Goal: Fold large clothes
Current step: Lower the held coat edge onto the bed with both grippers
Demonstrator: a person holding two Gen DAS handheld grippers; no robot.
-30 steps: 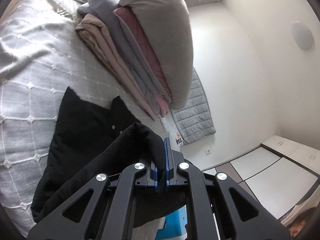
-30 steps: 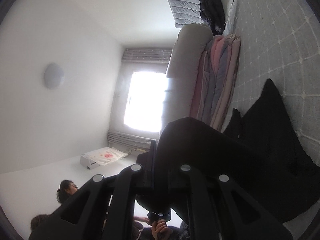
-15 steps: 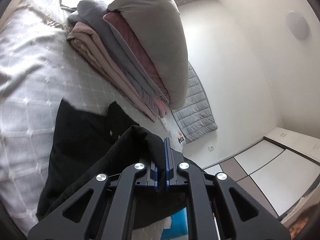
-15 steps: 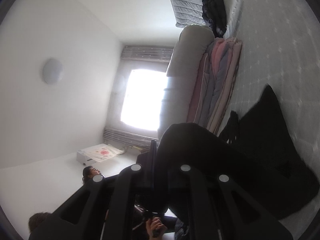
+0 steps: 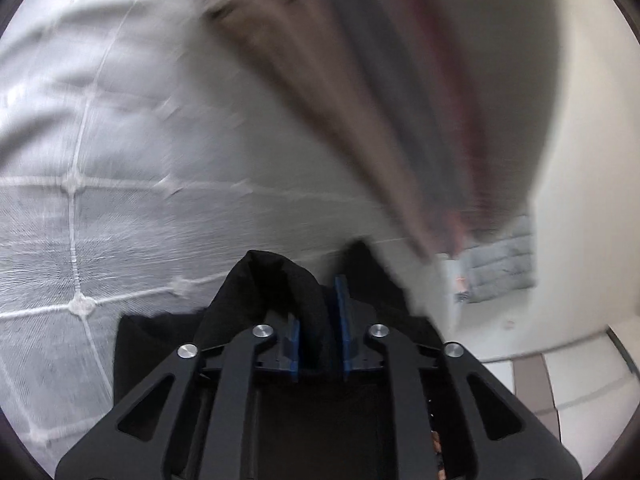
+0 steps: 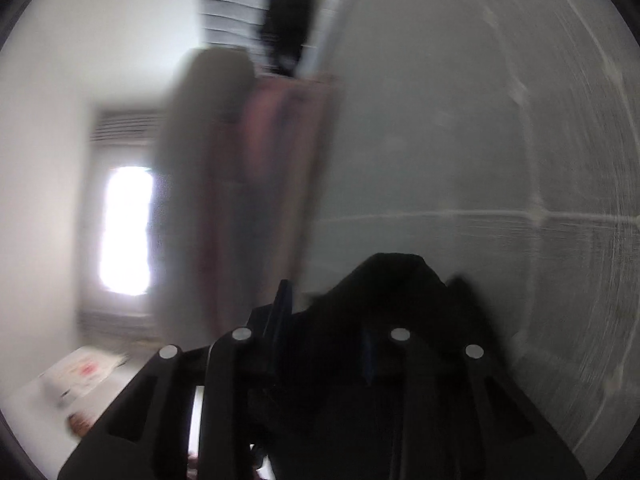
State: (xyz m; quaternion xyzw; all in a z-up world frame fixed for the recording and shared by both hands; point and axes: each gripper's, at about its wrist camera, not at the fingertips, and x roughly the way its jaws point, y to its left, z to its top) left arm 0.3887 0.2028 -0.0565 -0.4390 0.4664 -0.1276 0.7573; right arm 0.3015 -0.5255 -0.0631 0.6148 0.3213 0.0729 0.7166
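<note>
The black garment [image 5: 276, 292] is bunched between the blue pads of my left gripper [image 5: 318, 332], low over the white quilted bedspread [image 5: 120, 200]. The jaws stand a little apart with a thick fold of cloth between them. In the right wrist view the same black garment [image 6: 400, 292] drapes over my right gripper [image 6: 326, 336] and hides most of its fingers; the jaws also stand apart around the cloth. Both views are blurred by fast motion.
A stack of folded blankets and a grey pillow [image 5: 400, 92] lies on the bed ahead, also in the right wrist view [image 6: 240, 184]. A dark bag [image 6: 288, 36] sits beyond it. A bright window [image 6: 126, 228] is at the left.
Both grippers have swung quickly down and forward toward the bedspread with the black garment. The jaws of both now stand wider around the cloth than before.
</note>
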